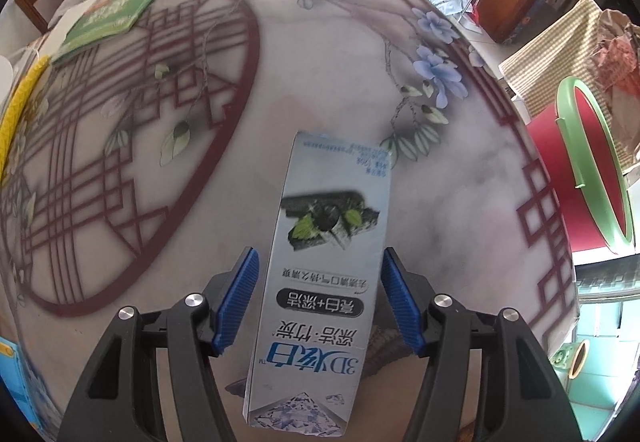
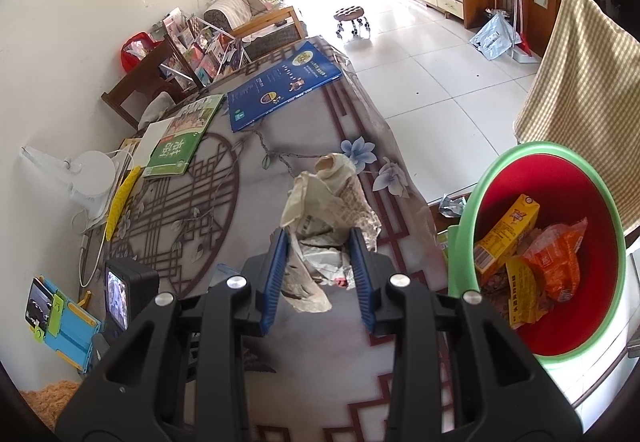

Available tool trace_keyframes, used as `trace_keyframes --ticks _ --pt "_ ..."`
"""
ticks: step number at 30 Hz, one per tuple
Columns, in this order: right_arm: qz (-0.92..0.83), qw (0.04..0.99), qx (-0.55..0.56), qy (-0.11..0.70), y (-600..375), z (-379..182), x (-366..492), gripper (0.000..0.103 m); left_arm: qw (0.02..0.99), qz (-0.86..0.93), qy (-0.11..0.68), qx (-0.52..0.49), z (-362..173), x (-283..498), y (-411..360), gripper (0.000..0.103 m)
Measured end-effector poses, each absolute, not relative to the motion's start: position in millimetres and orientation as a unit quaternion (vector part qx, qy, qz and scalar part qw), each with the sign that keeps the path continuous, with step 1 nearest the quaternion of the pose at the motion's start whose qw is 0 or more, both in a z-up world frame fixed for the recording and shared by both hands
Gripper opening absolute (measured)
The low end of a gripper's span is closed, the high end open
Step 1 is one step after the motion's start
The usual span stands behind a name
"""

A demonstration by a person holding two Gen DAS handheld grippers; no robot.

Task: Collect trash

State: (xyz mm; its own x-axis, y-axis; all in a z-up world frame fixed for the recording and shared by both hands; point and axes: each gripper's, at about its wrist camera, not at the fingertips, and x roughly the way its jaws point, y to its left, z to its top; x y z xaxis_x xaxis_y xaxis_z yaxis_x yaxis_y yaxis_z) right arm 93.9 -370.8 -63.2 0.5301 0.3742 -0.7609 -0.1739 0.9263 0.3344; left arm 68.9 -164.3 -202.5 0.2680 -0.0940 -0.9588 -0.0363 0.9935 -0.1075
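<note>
- The left gripper straddles a toothpaste box lying on the table, pads just off its sides, not pressing.
- The right gripper clamps crumpled paper above the table's edge.
- The red bin stands just beyond that edge, half full of wrappers.
- Bare floor opens further off.

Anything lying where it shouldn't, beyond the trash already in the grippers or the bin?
Yes: a crumpled scrap lies on the floor beside the red bin, outside its rim, as if it missed. Nothing else looks spilled.

Glossy cardboard toothpaste box, crumpled paper wad, ribbed fingers
</note>
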Motion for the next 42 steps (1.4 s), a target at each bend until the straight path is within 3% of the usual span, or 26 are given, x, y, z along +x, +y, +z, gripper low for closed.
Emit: trace_keyframes --ticks 8,22,42 --pt "0.161 0.865 0.113 0.461 -368 -65 97 0.032 0.807 -0.011 0.586 -0.071 -189 68 -156 0.048" --pt "0.176 0.861 0.114 0.463 -368 -69 103 0.032 0.865 0.009 0.492 -0.101 -105 86 -144 0.048" --pt "0.144 0.876 0.144 0.436 -429 -55 106 0.032 0.896 -0.042 0.436 -0.07 -49 112 -211 0.049"
